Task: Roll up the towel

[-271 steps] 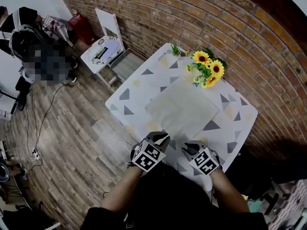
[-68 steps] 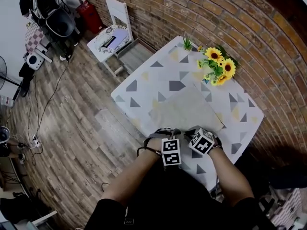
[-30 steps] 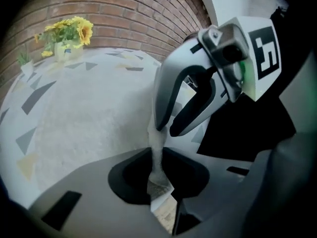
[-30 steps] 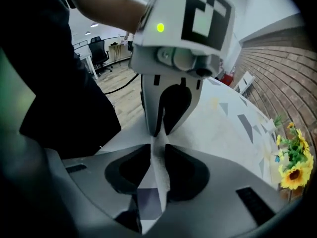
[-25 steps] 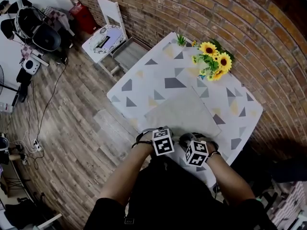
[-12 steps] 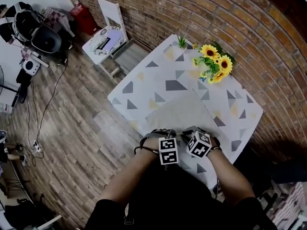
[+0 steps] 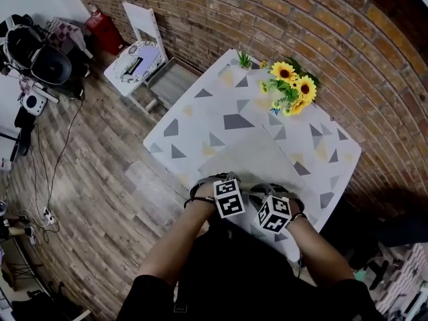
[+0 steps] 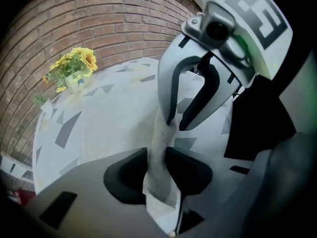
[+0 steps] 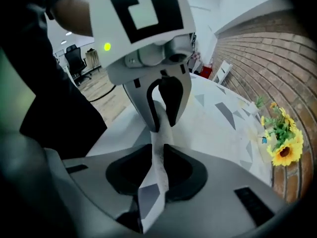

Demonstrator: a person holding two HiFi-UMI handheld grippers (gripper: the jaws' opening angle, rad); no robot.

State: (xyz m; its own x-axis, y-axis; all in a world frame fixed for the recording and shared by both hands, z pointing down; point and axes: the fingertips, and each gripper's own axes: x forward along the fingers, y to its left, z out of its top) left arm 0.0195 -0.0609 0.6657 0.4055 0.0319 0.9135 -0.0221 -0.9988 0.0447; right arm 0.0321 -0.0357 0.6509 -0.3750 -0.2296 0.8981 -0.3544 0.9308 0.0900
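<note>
Clearly the rolling is in its early part: most of the towel [image 7: 257, 159] lies flat on the table [image 7: 194, 112], on the person's side of the sunflowers [image 7: 292, 89], and only the edge farthest from the sunflowers is gathered into a slim roll. Both claws work that roll close together. The left claw [image 8: 157, 175] has the rolled cloth standing between its jaws, which are closing on it at a narrow gap. The right claw [image 9: 158, 171] pinches a thin strip of the same rolled edge, and its jaws are opening slightly with the cloth between them.

Judging from this, the next move calls for turning the roll over once more toward the sunflowers, both claws together, so the roll stays even and tight; letting go on one side alone would probably let it slacken.

The table wears a pale cloth printed with grey and yellow triangles. A small green plant [image 7: 244, 59] stands just beyond the sunflowers at the table's far corner. A brick wall [image 7: 267, 12] curves behind the sunflowers, and well to their left are a white chair [image 7: 137, 55] and a wooden plank floor [image 7: 87, 179] with cables [image 7: 57, 172].
</note>
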